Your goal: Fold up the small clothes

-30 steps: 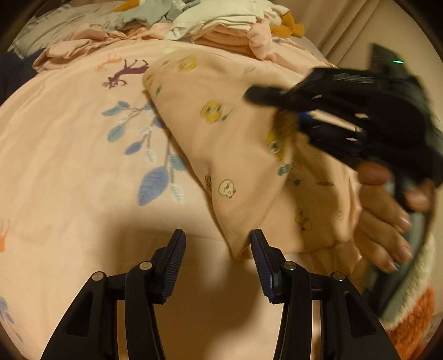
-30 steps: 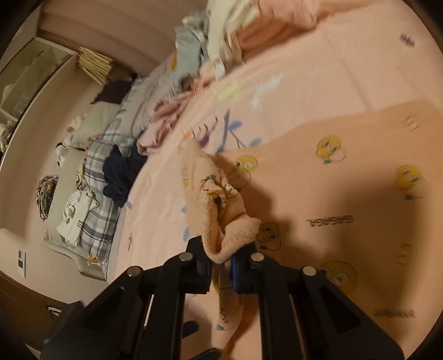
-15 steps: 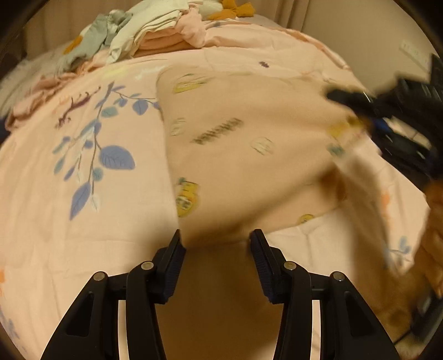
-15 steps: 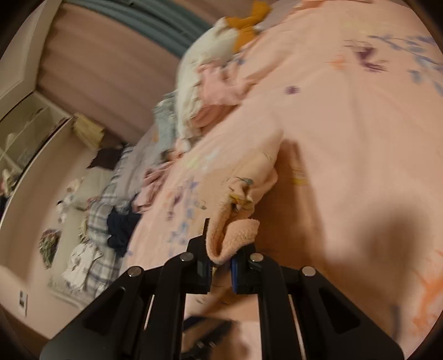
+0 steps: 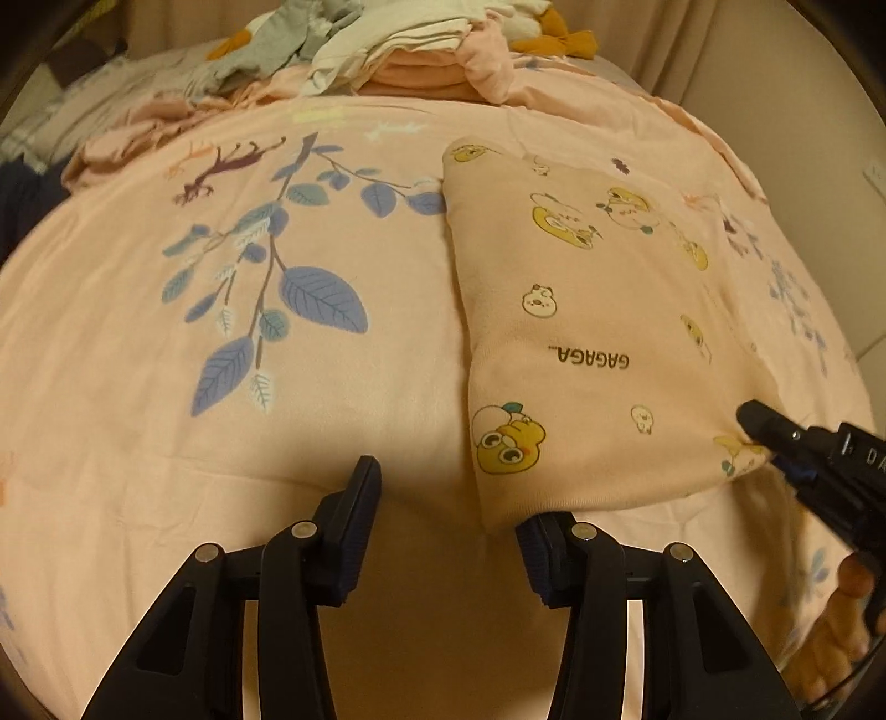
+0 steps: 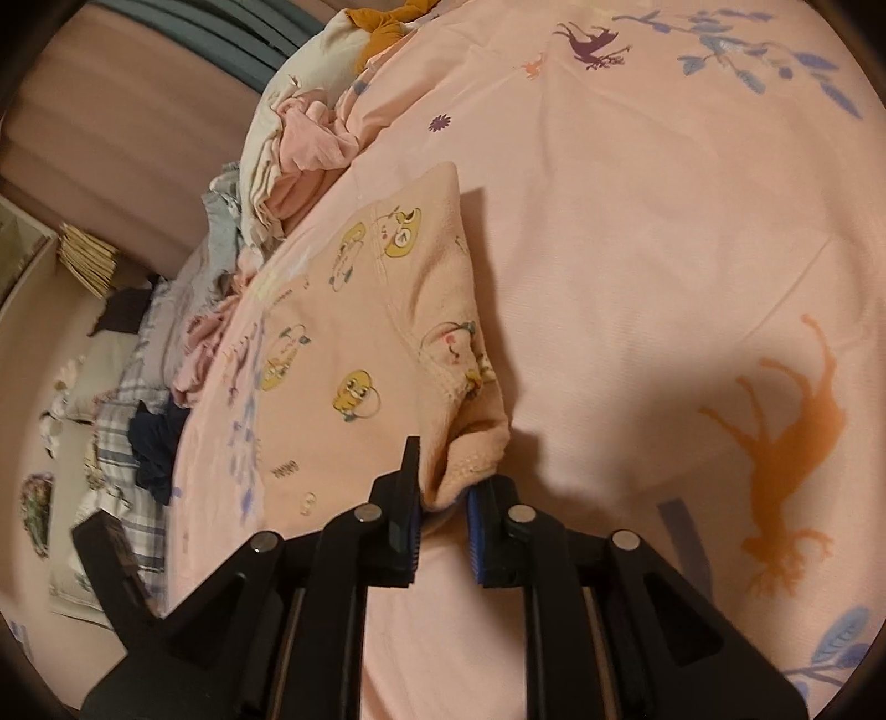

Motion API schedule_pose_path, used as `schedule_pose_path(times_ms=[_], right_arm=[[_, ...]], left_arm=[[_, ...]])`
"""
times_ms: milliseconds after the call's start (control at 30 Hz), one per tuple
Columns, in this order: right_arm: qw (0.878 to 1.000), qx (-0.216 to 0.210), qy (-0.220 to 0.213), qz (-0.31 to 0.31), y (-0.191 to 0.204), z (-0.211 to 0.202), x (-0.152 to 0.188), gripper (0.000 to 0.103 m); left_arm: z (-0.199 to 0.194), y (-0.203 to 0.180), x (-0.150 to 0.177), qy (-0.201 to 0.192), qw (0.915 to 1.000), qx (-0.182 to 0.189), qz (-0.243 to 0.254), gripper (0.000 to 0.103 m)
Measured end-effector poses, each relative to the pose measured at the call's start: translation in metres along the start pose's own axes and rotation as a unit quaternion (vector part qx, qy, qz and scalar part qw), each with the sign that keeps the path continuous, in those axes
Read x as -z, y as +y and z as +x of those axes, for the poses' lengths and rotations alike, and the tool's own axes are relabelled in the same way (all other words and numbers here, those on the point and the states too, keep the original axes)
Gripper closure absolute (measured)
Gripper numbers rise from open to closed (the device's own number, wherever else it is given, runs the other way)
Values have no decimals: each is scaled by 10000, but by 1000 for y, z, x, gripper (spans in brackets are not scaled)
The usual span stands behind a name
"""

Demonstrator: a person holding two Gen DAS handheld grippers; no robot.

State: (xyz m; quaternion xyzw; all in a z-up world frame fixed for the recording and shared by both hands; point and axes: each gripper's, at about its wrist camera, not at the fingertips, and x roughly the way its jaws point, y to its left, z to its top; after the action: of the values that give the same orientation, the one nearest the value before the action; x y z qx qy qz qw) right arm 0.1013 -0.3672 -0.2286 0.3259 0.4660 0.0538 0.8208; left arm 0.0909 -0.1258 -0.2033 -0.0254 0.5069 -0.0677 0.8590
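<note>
since the earlier frames the peach garment (image 5: 587, 343) is lying spread flat on the bed (image 5: 138, 343), no longer lifted and swinging. right hand-held gripper (image 6: 443, 531) is pinching its near corner, fabric bunching between nearly closed jaws. left hand-held gripper (image 5: 448, 526) is hovering wide open and holding nothing, its right finger (image 5: 540, 559) just under the garment's near left corner. cloth is looking light, soft fleece, limp: judging it will be sagging and creasing wherever unsupported. i'm reckoning the best hold is corners or hem edge, both sides at once, keeping tension. laundry pile (image 5: 398, 50) is sitting at the far side.
</note>
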Motion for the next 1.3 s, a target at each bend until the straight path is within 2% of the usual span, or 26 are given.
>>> schedule_pose_path(times_ms=[100, 267, 400, 533, 633, 700, 767, 867, 933, 1000, 1067, 1167, 1233, 1300], right_arm=[[9998, 167, 44, 61, -7, 0, 4, 86], [9998, 192, 55, 78, -11, -1, 10, 85], [9996, 273, 71, -6, -9, -4, 14, 83], [9995, 314, 101, 31, -10, -6, 17, 83], [9978, 629, 152, -162, -4, -11, 21, 85], [9950, 927, 159, -337, 0, -17, 23, 84], [9934, 1073, 111, -396, 2, -26, 25, 82], [9955, 780, -166, -512, 10, -45, 20, 82], [9964, 538, -276, -594, 19, -48, 13, 82], [9967, 303, -268, -710, 31, -41, 5, 82], [9972, 47, -91, -744, 39, -22, -3, 82], [9965, 201, 374, -717, 40, 12, -6, 82], [9939, 544, 572, -769, 37, 32, 2, 85], [9943, 501, 396, -856, 33, 34, 11, 85]], left_arm=[[-2, -2, 5, -86, 9997, -145, 195, 54], [3, 0, 1, -44, 9997, -181, 164, 54], [1, -2, 5, -47, 9996, -144, 236, 67], [-4, -5, 11, -59, 9988, -229, 429, 75], [-17, 0, 13, -9, 9989, -202, 421, 76], [-32, 5, 13, -151, 9992, -88, 367, 76], [-55, 10, 11, -505, 9979, 19, 396, 76], [-71, 5, 0, -983, 9937, 176, 515, 76], [-60, -5, -13, -992, 9927, 364, 577, 76], [-41, -14, -24, -816, 9935, 528, 594, 76], [-11, -26, -31, -469, 9959, 467, 623, 76], [16, -38, -23, -47, 9968, 7, 792, 76], [19, -38, -13, -221, 9962, -104, 832, 76], [17, -40, -5, -348, 9949, -195, 931, 76]])
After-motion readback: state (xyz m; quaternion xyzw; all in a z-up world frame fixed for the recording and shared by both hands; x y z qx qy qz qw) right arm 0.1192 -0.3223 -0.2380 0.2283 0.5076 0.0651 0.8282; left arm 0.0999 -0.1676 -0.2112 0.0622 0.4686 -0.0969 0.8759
